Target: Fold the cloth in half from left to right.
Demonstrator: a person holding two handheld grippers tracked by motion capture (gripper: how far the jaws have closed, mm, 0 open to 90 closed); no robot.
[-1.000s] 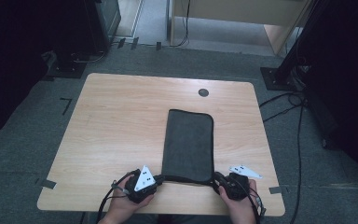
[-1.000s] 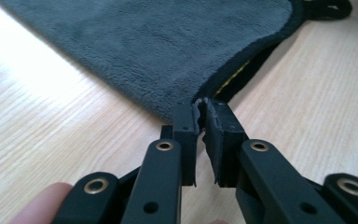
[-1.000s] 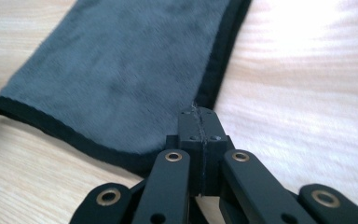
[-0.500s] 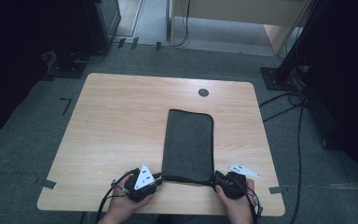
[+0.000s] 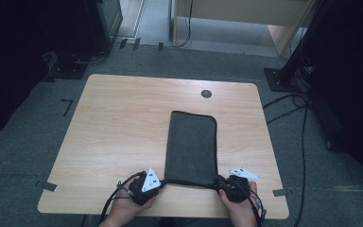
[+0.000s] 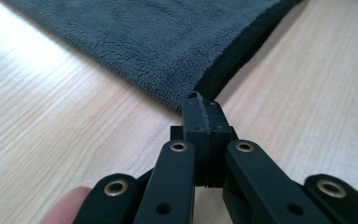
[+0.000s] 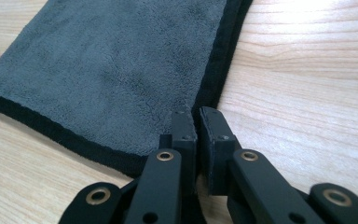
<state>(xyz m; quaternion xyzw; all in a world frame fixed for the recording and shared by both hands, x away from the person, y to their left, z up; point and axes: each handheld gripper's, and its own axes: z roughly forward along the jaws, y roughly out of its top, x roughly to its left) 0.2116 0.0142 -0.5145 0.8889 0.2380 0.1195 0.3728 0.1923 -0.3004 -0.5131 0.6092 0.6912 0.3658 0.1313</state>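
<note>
**Two grippers at the near corners of a folded towel**

Places are given relative to the towel (image 5: 191,146), a dark grey, black-edged cloth lying flat as a long rectangle on the table (image 5: 118,123), its long sides running away from the person and its near short edge close to the table's near edge.

Left of the towel: the left hand (image 5: 125,210) comes in from the bottom of the high view and holds the left gripper (image 5: 158,183) at the towel's near left corner. In the left gripper view (image 6: 200,112) the two black jaws meet with no gap, and the tip of that corner is pinched between them; the jaws have just been closing. The wood on either side of the corner is bare.

Beyond the towel: a small dark round cap (image 5: 206,93) sits in the tabletop near the far edge, well apart from the cloth.

Right of the towel: the right hand (image 5: 241,208) holds the right gripper (image 5: 220,183) at the near right corner. In the right gripper view (image 7: 196,116) a narrow slit separates the jaws. They stand over the black hem; whether the hem lies in that slit cannot be told. These jaws too have just been closing.
</note>
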